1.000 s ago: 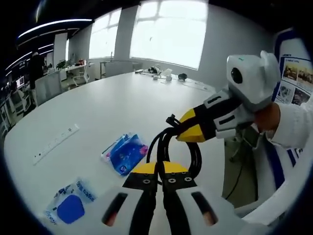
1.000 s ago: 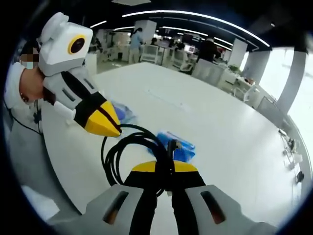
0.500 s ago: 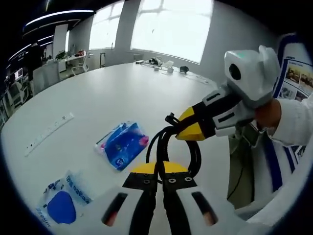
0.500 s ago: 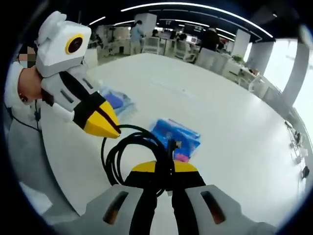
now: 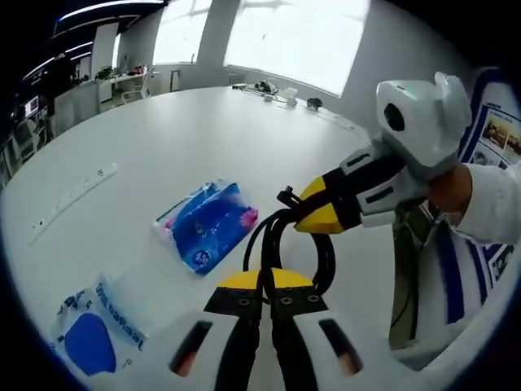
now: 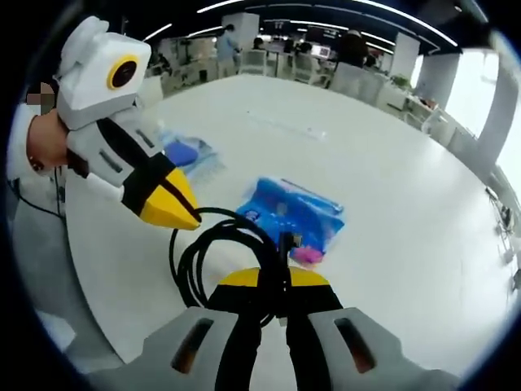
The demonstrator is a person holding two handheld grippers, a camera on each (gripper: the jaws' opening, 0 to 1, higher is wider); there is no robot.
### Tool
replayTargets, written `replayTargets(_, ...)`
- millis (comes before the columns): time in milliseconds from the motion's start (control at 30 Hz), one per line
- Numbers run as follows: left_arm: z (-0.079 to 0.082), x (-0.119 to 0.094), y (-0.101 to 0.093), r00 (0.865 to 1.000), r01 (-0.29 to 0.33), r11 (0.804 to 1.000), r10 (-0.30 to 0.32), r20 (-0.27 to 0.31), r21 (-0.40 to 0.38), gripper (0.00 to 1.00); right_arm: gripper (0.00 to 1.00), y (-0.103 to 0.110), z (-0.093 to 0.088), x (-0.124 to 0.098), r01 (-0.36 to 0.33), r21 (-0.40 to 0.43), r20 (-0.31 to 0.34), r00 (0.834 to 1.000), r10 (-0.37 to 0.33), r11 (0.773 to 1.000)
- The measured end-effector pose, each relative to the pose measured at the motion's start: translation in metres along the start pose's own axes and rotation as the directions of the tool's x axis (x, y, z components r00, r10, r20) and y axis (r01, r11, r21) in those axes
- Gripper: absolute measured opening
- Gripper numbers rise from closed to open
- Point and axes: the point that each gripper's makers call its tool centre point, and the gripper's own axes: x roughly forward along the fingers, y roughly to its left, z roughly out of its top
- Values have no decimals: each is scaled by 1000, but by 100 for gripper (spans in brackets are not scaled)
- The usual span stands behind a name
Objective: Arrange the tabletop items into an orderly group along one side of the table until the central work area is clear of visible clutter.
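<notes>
A large white oval table is seen below both grippers, its middle mostly bare. On it lie a blue tissue pack, just beyond the grippers, and a clear pouch with a blue insert nearer the table's edge; a white power strip lies well apart from them, and a small cluster of items sits at the far rim. These are judged to be the clutter yet to be gathered along one side.

A coiled black cable is held in the air above the table, between the two grippers, presumably so that the loops are kept bundled while it is carried to its place. The left gripper is pressed together on the near part of the coil, and the right gripper is likewise clamped on the loops at the side where the plug end sticks up.
</notes>
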Motion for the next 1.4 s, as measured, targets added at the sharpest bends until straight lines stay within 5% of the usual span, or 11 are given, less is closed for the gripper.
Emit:
replayTargets(533, -12, 24, 14, 999, -11, 998, 9, -32, -58, 0, 8, -8, -20, 32, -26, 30, -43, 999, 27, 999)
replayTargets(1400, -27, 43, 27, 999, -31, 991, 27, -36, -131, 0, 9, -10, -35, 49, -32, 42, -74, 997, 35, 999)
